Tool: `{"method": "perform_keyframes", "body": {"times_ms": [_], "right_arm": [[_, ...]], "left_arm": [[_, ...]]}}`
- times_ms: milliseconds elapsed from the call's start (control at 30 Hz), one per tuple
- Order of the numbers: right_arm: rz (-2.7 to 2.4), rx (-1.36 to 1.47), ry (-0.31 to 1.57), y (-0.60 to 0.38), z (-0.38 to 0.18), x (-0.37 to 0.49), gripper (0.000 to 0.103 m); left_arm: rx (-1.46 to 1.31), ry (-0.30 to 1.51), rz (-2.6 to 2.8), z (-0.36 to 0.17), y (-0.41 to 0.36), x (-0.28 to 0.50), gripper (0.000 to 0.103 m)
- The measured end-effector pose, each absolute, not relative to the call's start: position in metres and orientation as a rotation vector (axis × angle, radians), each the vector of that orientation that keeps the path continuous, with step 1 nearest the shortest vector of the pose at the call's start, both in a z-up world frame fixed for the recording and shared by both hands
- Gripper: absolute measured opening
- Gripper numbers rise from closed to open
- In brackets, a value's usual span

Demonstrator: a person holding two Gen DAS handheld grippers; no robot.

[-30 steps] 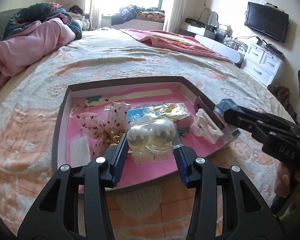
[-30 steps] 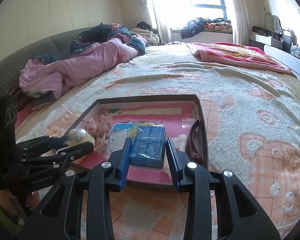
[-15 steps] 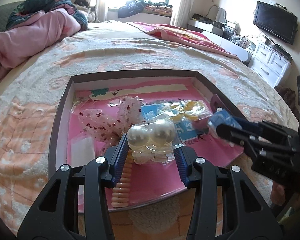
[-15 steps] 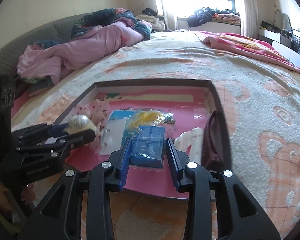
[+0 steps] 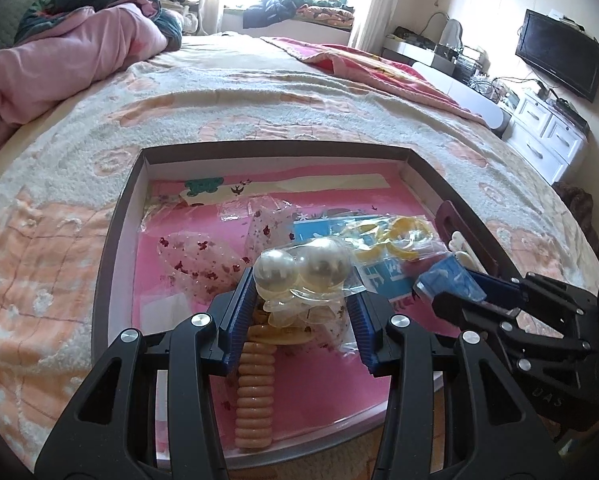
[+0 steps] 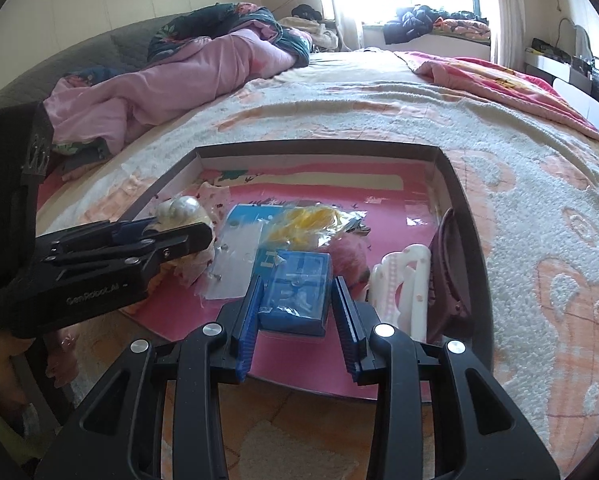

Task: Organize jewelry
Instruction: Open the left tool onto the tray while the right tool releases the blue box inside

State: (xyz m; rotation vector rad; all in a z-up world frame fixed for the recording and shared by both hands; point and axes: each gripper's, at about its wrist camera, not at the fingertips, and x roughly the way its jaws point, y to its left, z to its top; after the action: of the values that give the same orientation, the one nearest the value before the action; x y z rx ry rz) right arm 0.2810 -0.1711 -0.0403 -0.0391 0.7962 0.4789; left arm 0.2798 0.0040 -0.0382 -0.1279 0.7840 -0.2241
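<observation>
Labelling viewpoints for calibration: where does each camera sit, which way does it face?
Left wrist: on the left tool, looking down-forward over the tray on the bed; it grips the bagged pearl earrings; right tool enters at right.
Right wrist: on the right tool, same heading; it grips the blue box; left tool and a hand at left.
Shared: tray, yellow bagged piece, white hair clip, window.

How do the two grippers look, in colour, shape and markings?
Both are black plastic with angular, cut-out frames and silver screw heads. Each finger carries a ribbed blue pad. The left gripper bears small white lettering on its side, seen from the right wrist; the right gripper shows the raised letters "DAS". No cables or sleeves are visible.
</observation>
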Motion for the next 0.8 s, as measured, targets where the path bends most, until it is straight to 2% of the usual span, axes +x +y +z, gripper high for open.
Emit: {"method": "perform_keyframes", "body": {"times_ms": [100, 200, 333, 467, 533, 600, 700, 800], "right_arm": [[0.480, -0.030, 0.801, -0.172, -0.041, 0.281, 0.035], [0.485, -0.016, 0.806, -0.175, -0.041, 0.280, 0.041], [0.480, -0.010, 0.801, -0.178, -0.039, 0.275, 0.044], [0.473, 0.000, 0.791, -0.183, -0.036, 0.268, 0.047], [0.468, 0.008, 0.787, -0.186, -0.036, 0.265, 0.049], [0.462, 0.012, 0.783, -0.189, -0.034, 0.262, 0.050], [0.446, 0.020, 0.777, -0.194, -0.032, 0.257, 0.055], [0.441, 0.036, 0.772, -0.199, -0.029, 0.254, 0.059]], "left_arm": [[-0.135, 0.789, -0.224, -0.039, 0.004, 0.280, 0.036], [-0.135, 0.792, -0.223, -0.038, 0.004, 0.280, 0.036], [-0.135, 0.794, -0.224, -0.038, 0.004, 0.278, 0.037], [-0.134, 0.790, -0.227, -0.036, 0.005, 0.274, 0.050], [-0.131, 0.785, -0.225, -0.034, 0.005, 0.271, 0.051], [-0.131, 0.781, -0.221, -0.032, 0.004, 0.267, 0.058], [-0.120, 0.770, -0.216, -0.027, 0.004, 0.262, 0.063], [-0.122, 0.758, -0.211, -0.021, 0.005, 0.256, 0.072]]}}
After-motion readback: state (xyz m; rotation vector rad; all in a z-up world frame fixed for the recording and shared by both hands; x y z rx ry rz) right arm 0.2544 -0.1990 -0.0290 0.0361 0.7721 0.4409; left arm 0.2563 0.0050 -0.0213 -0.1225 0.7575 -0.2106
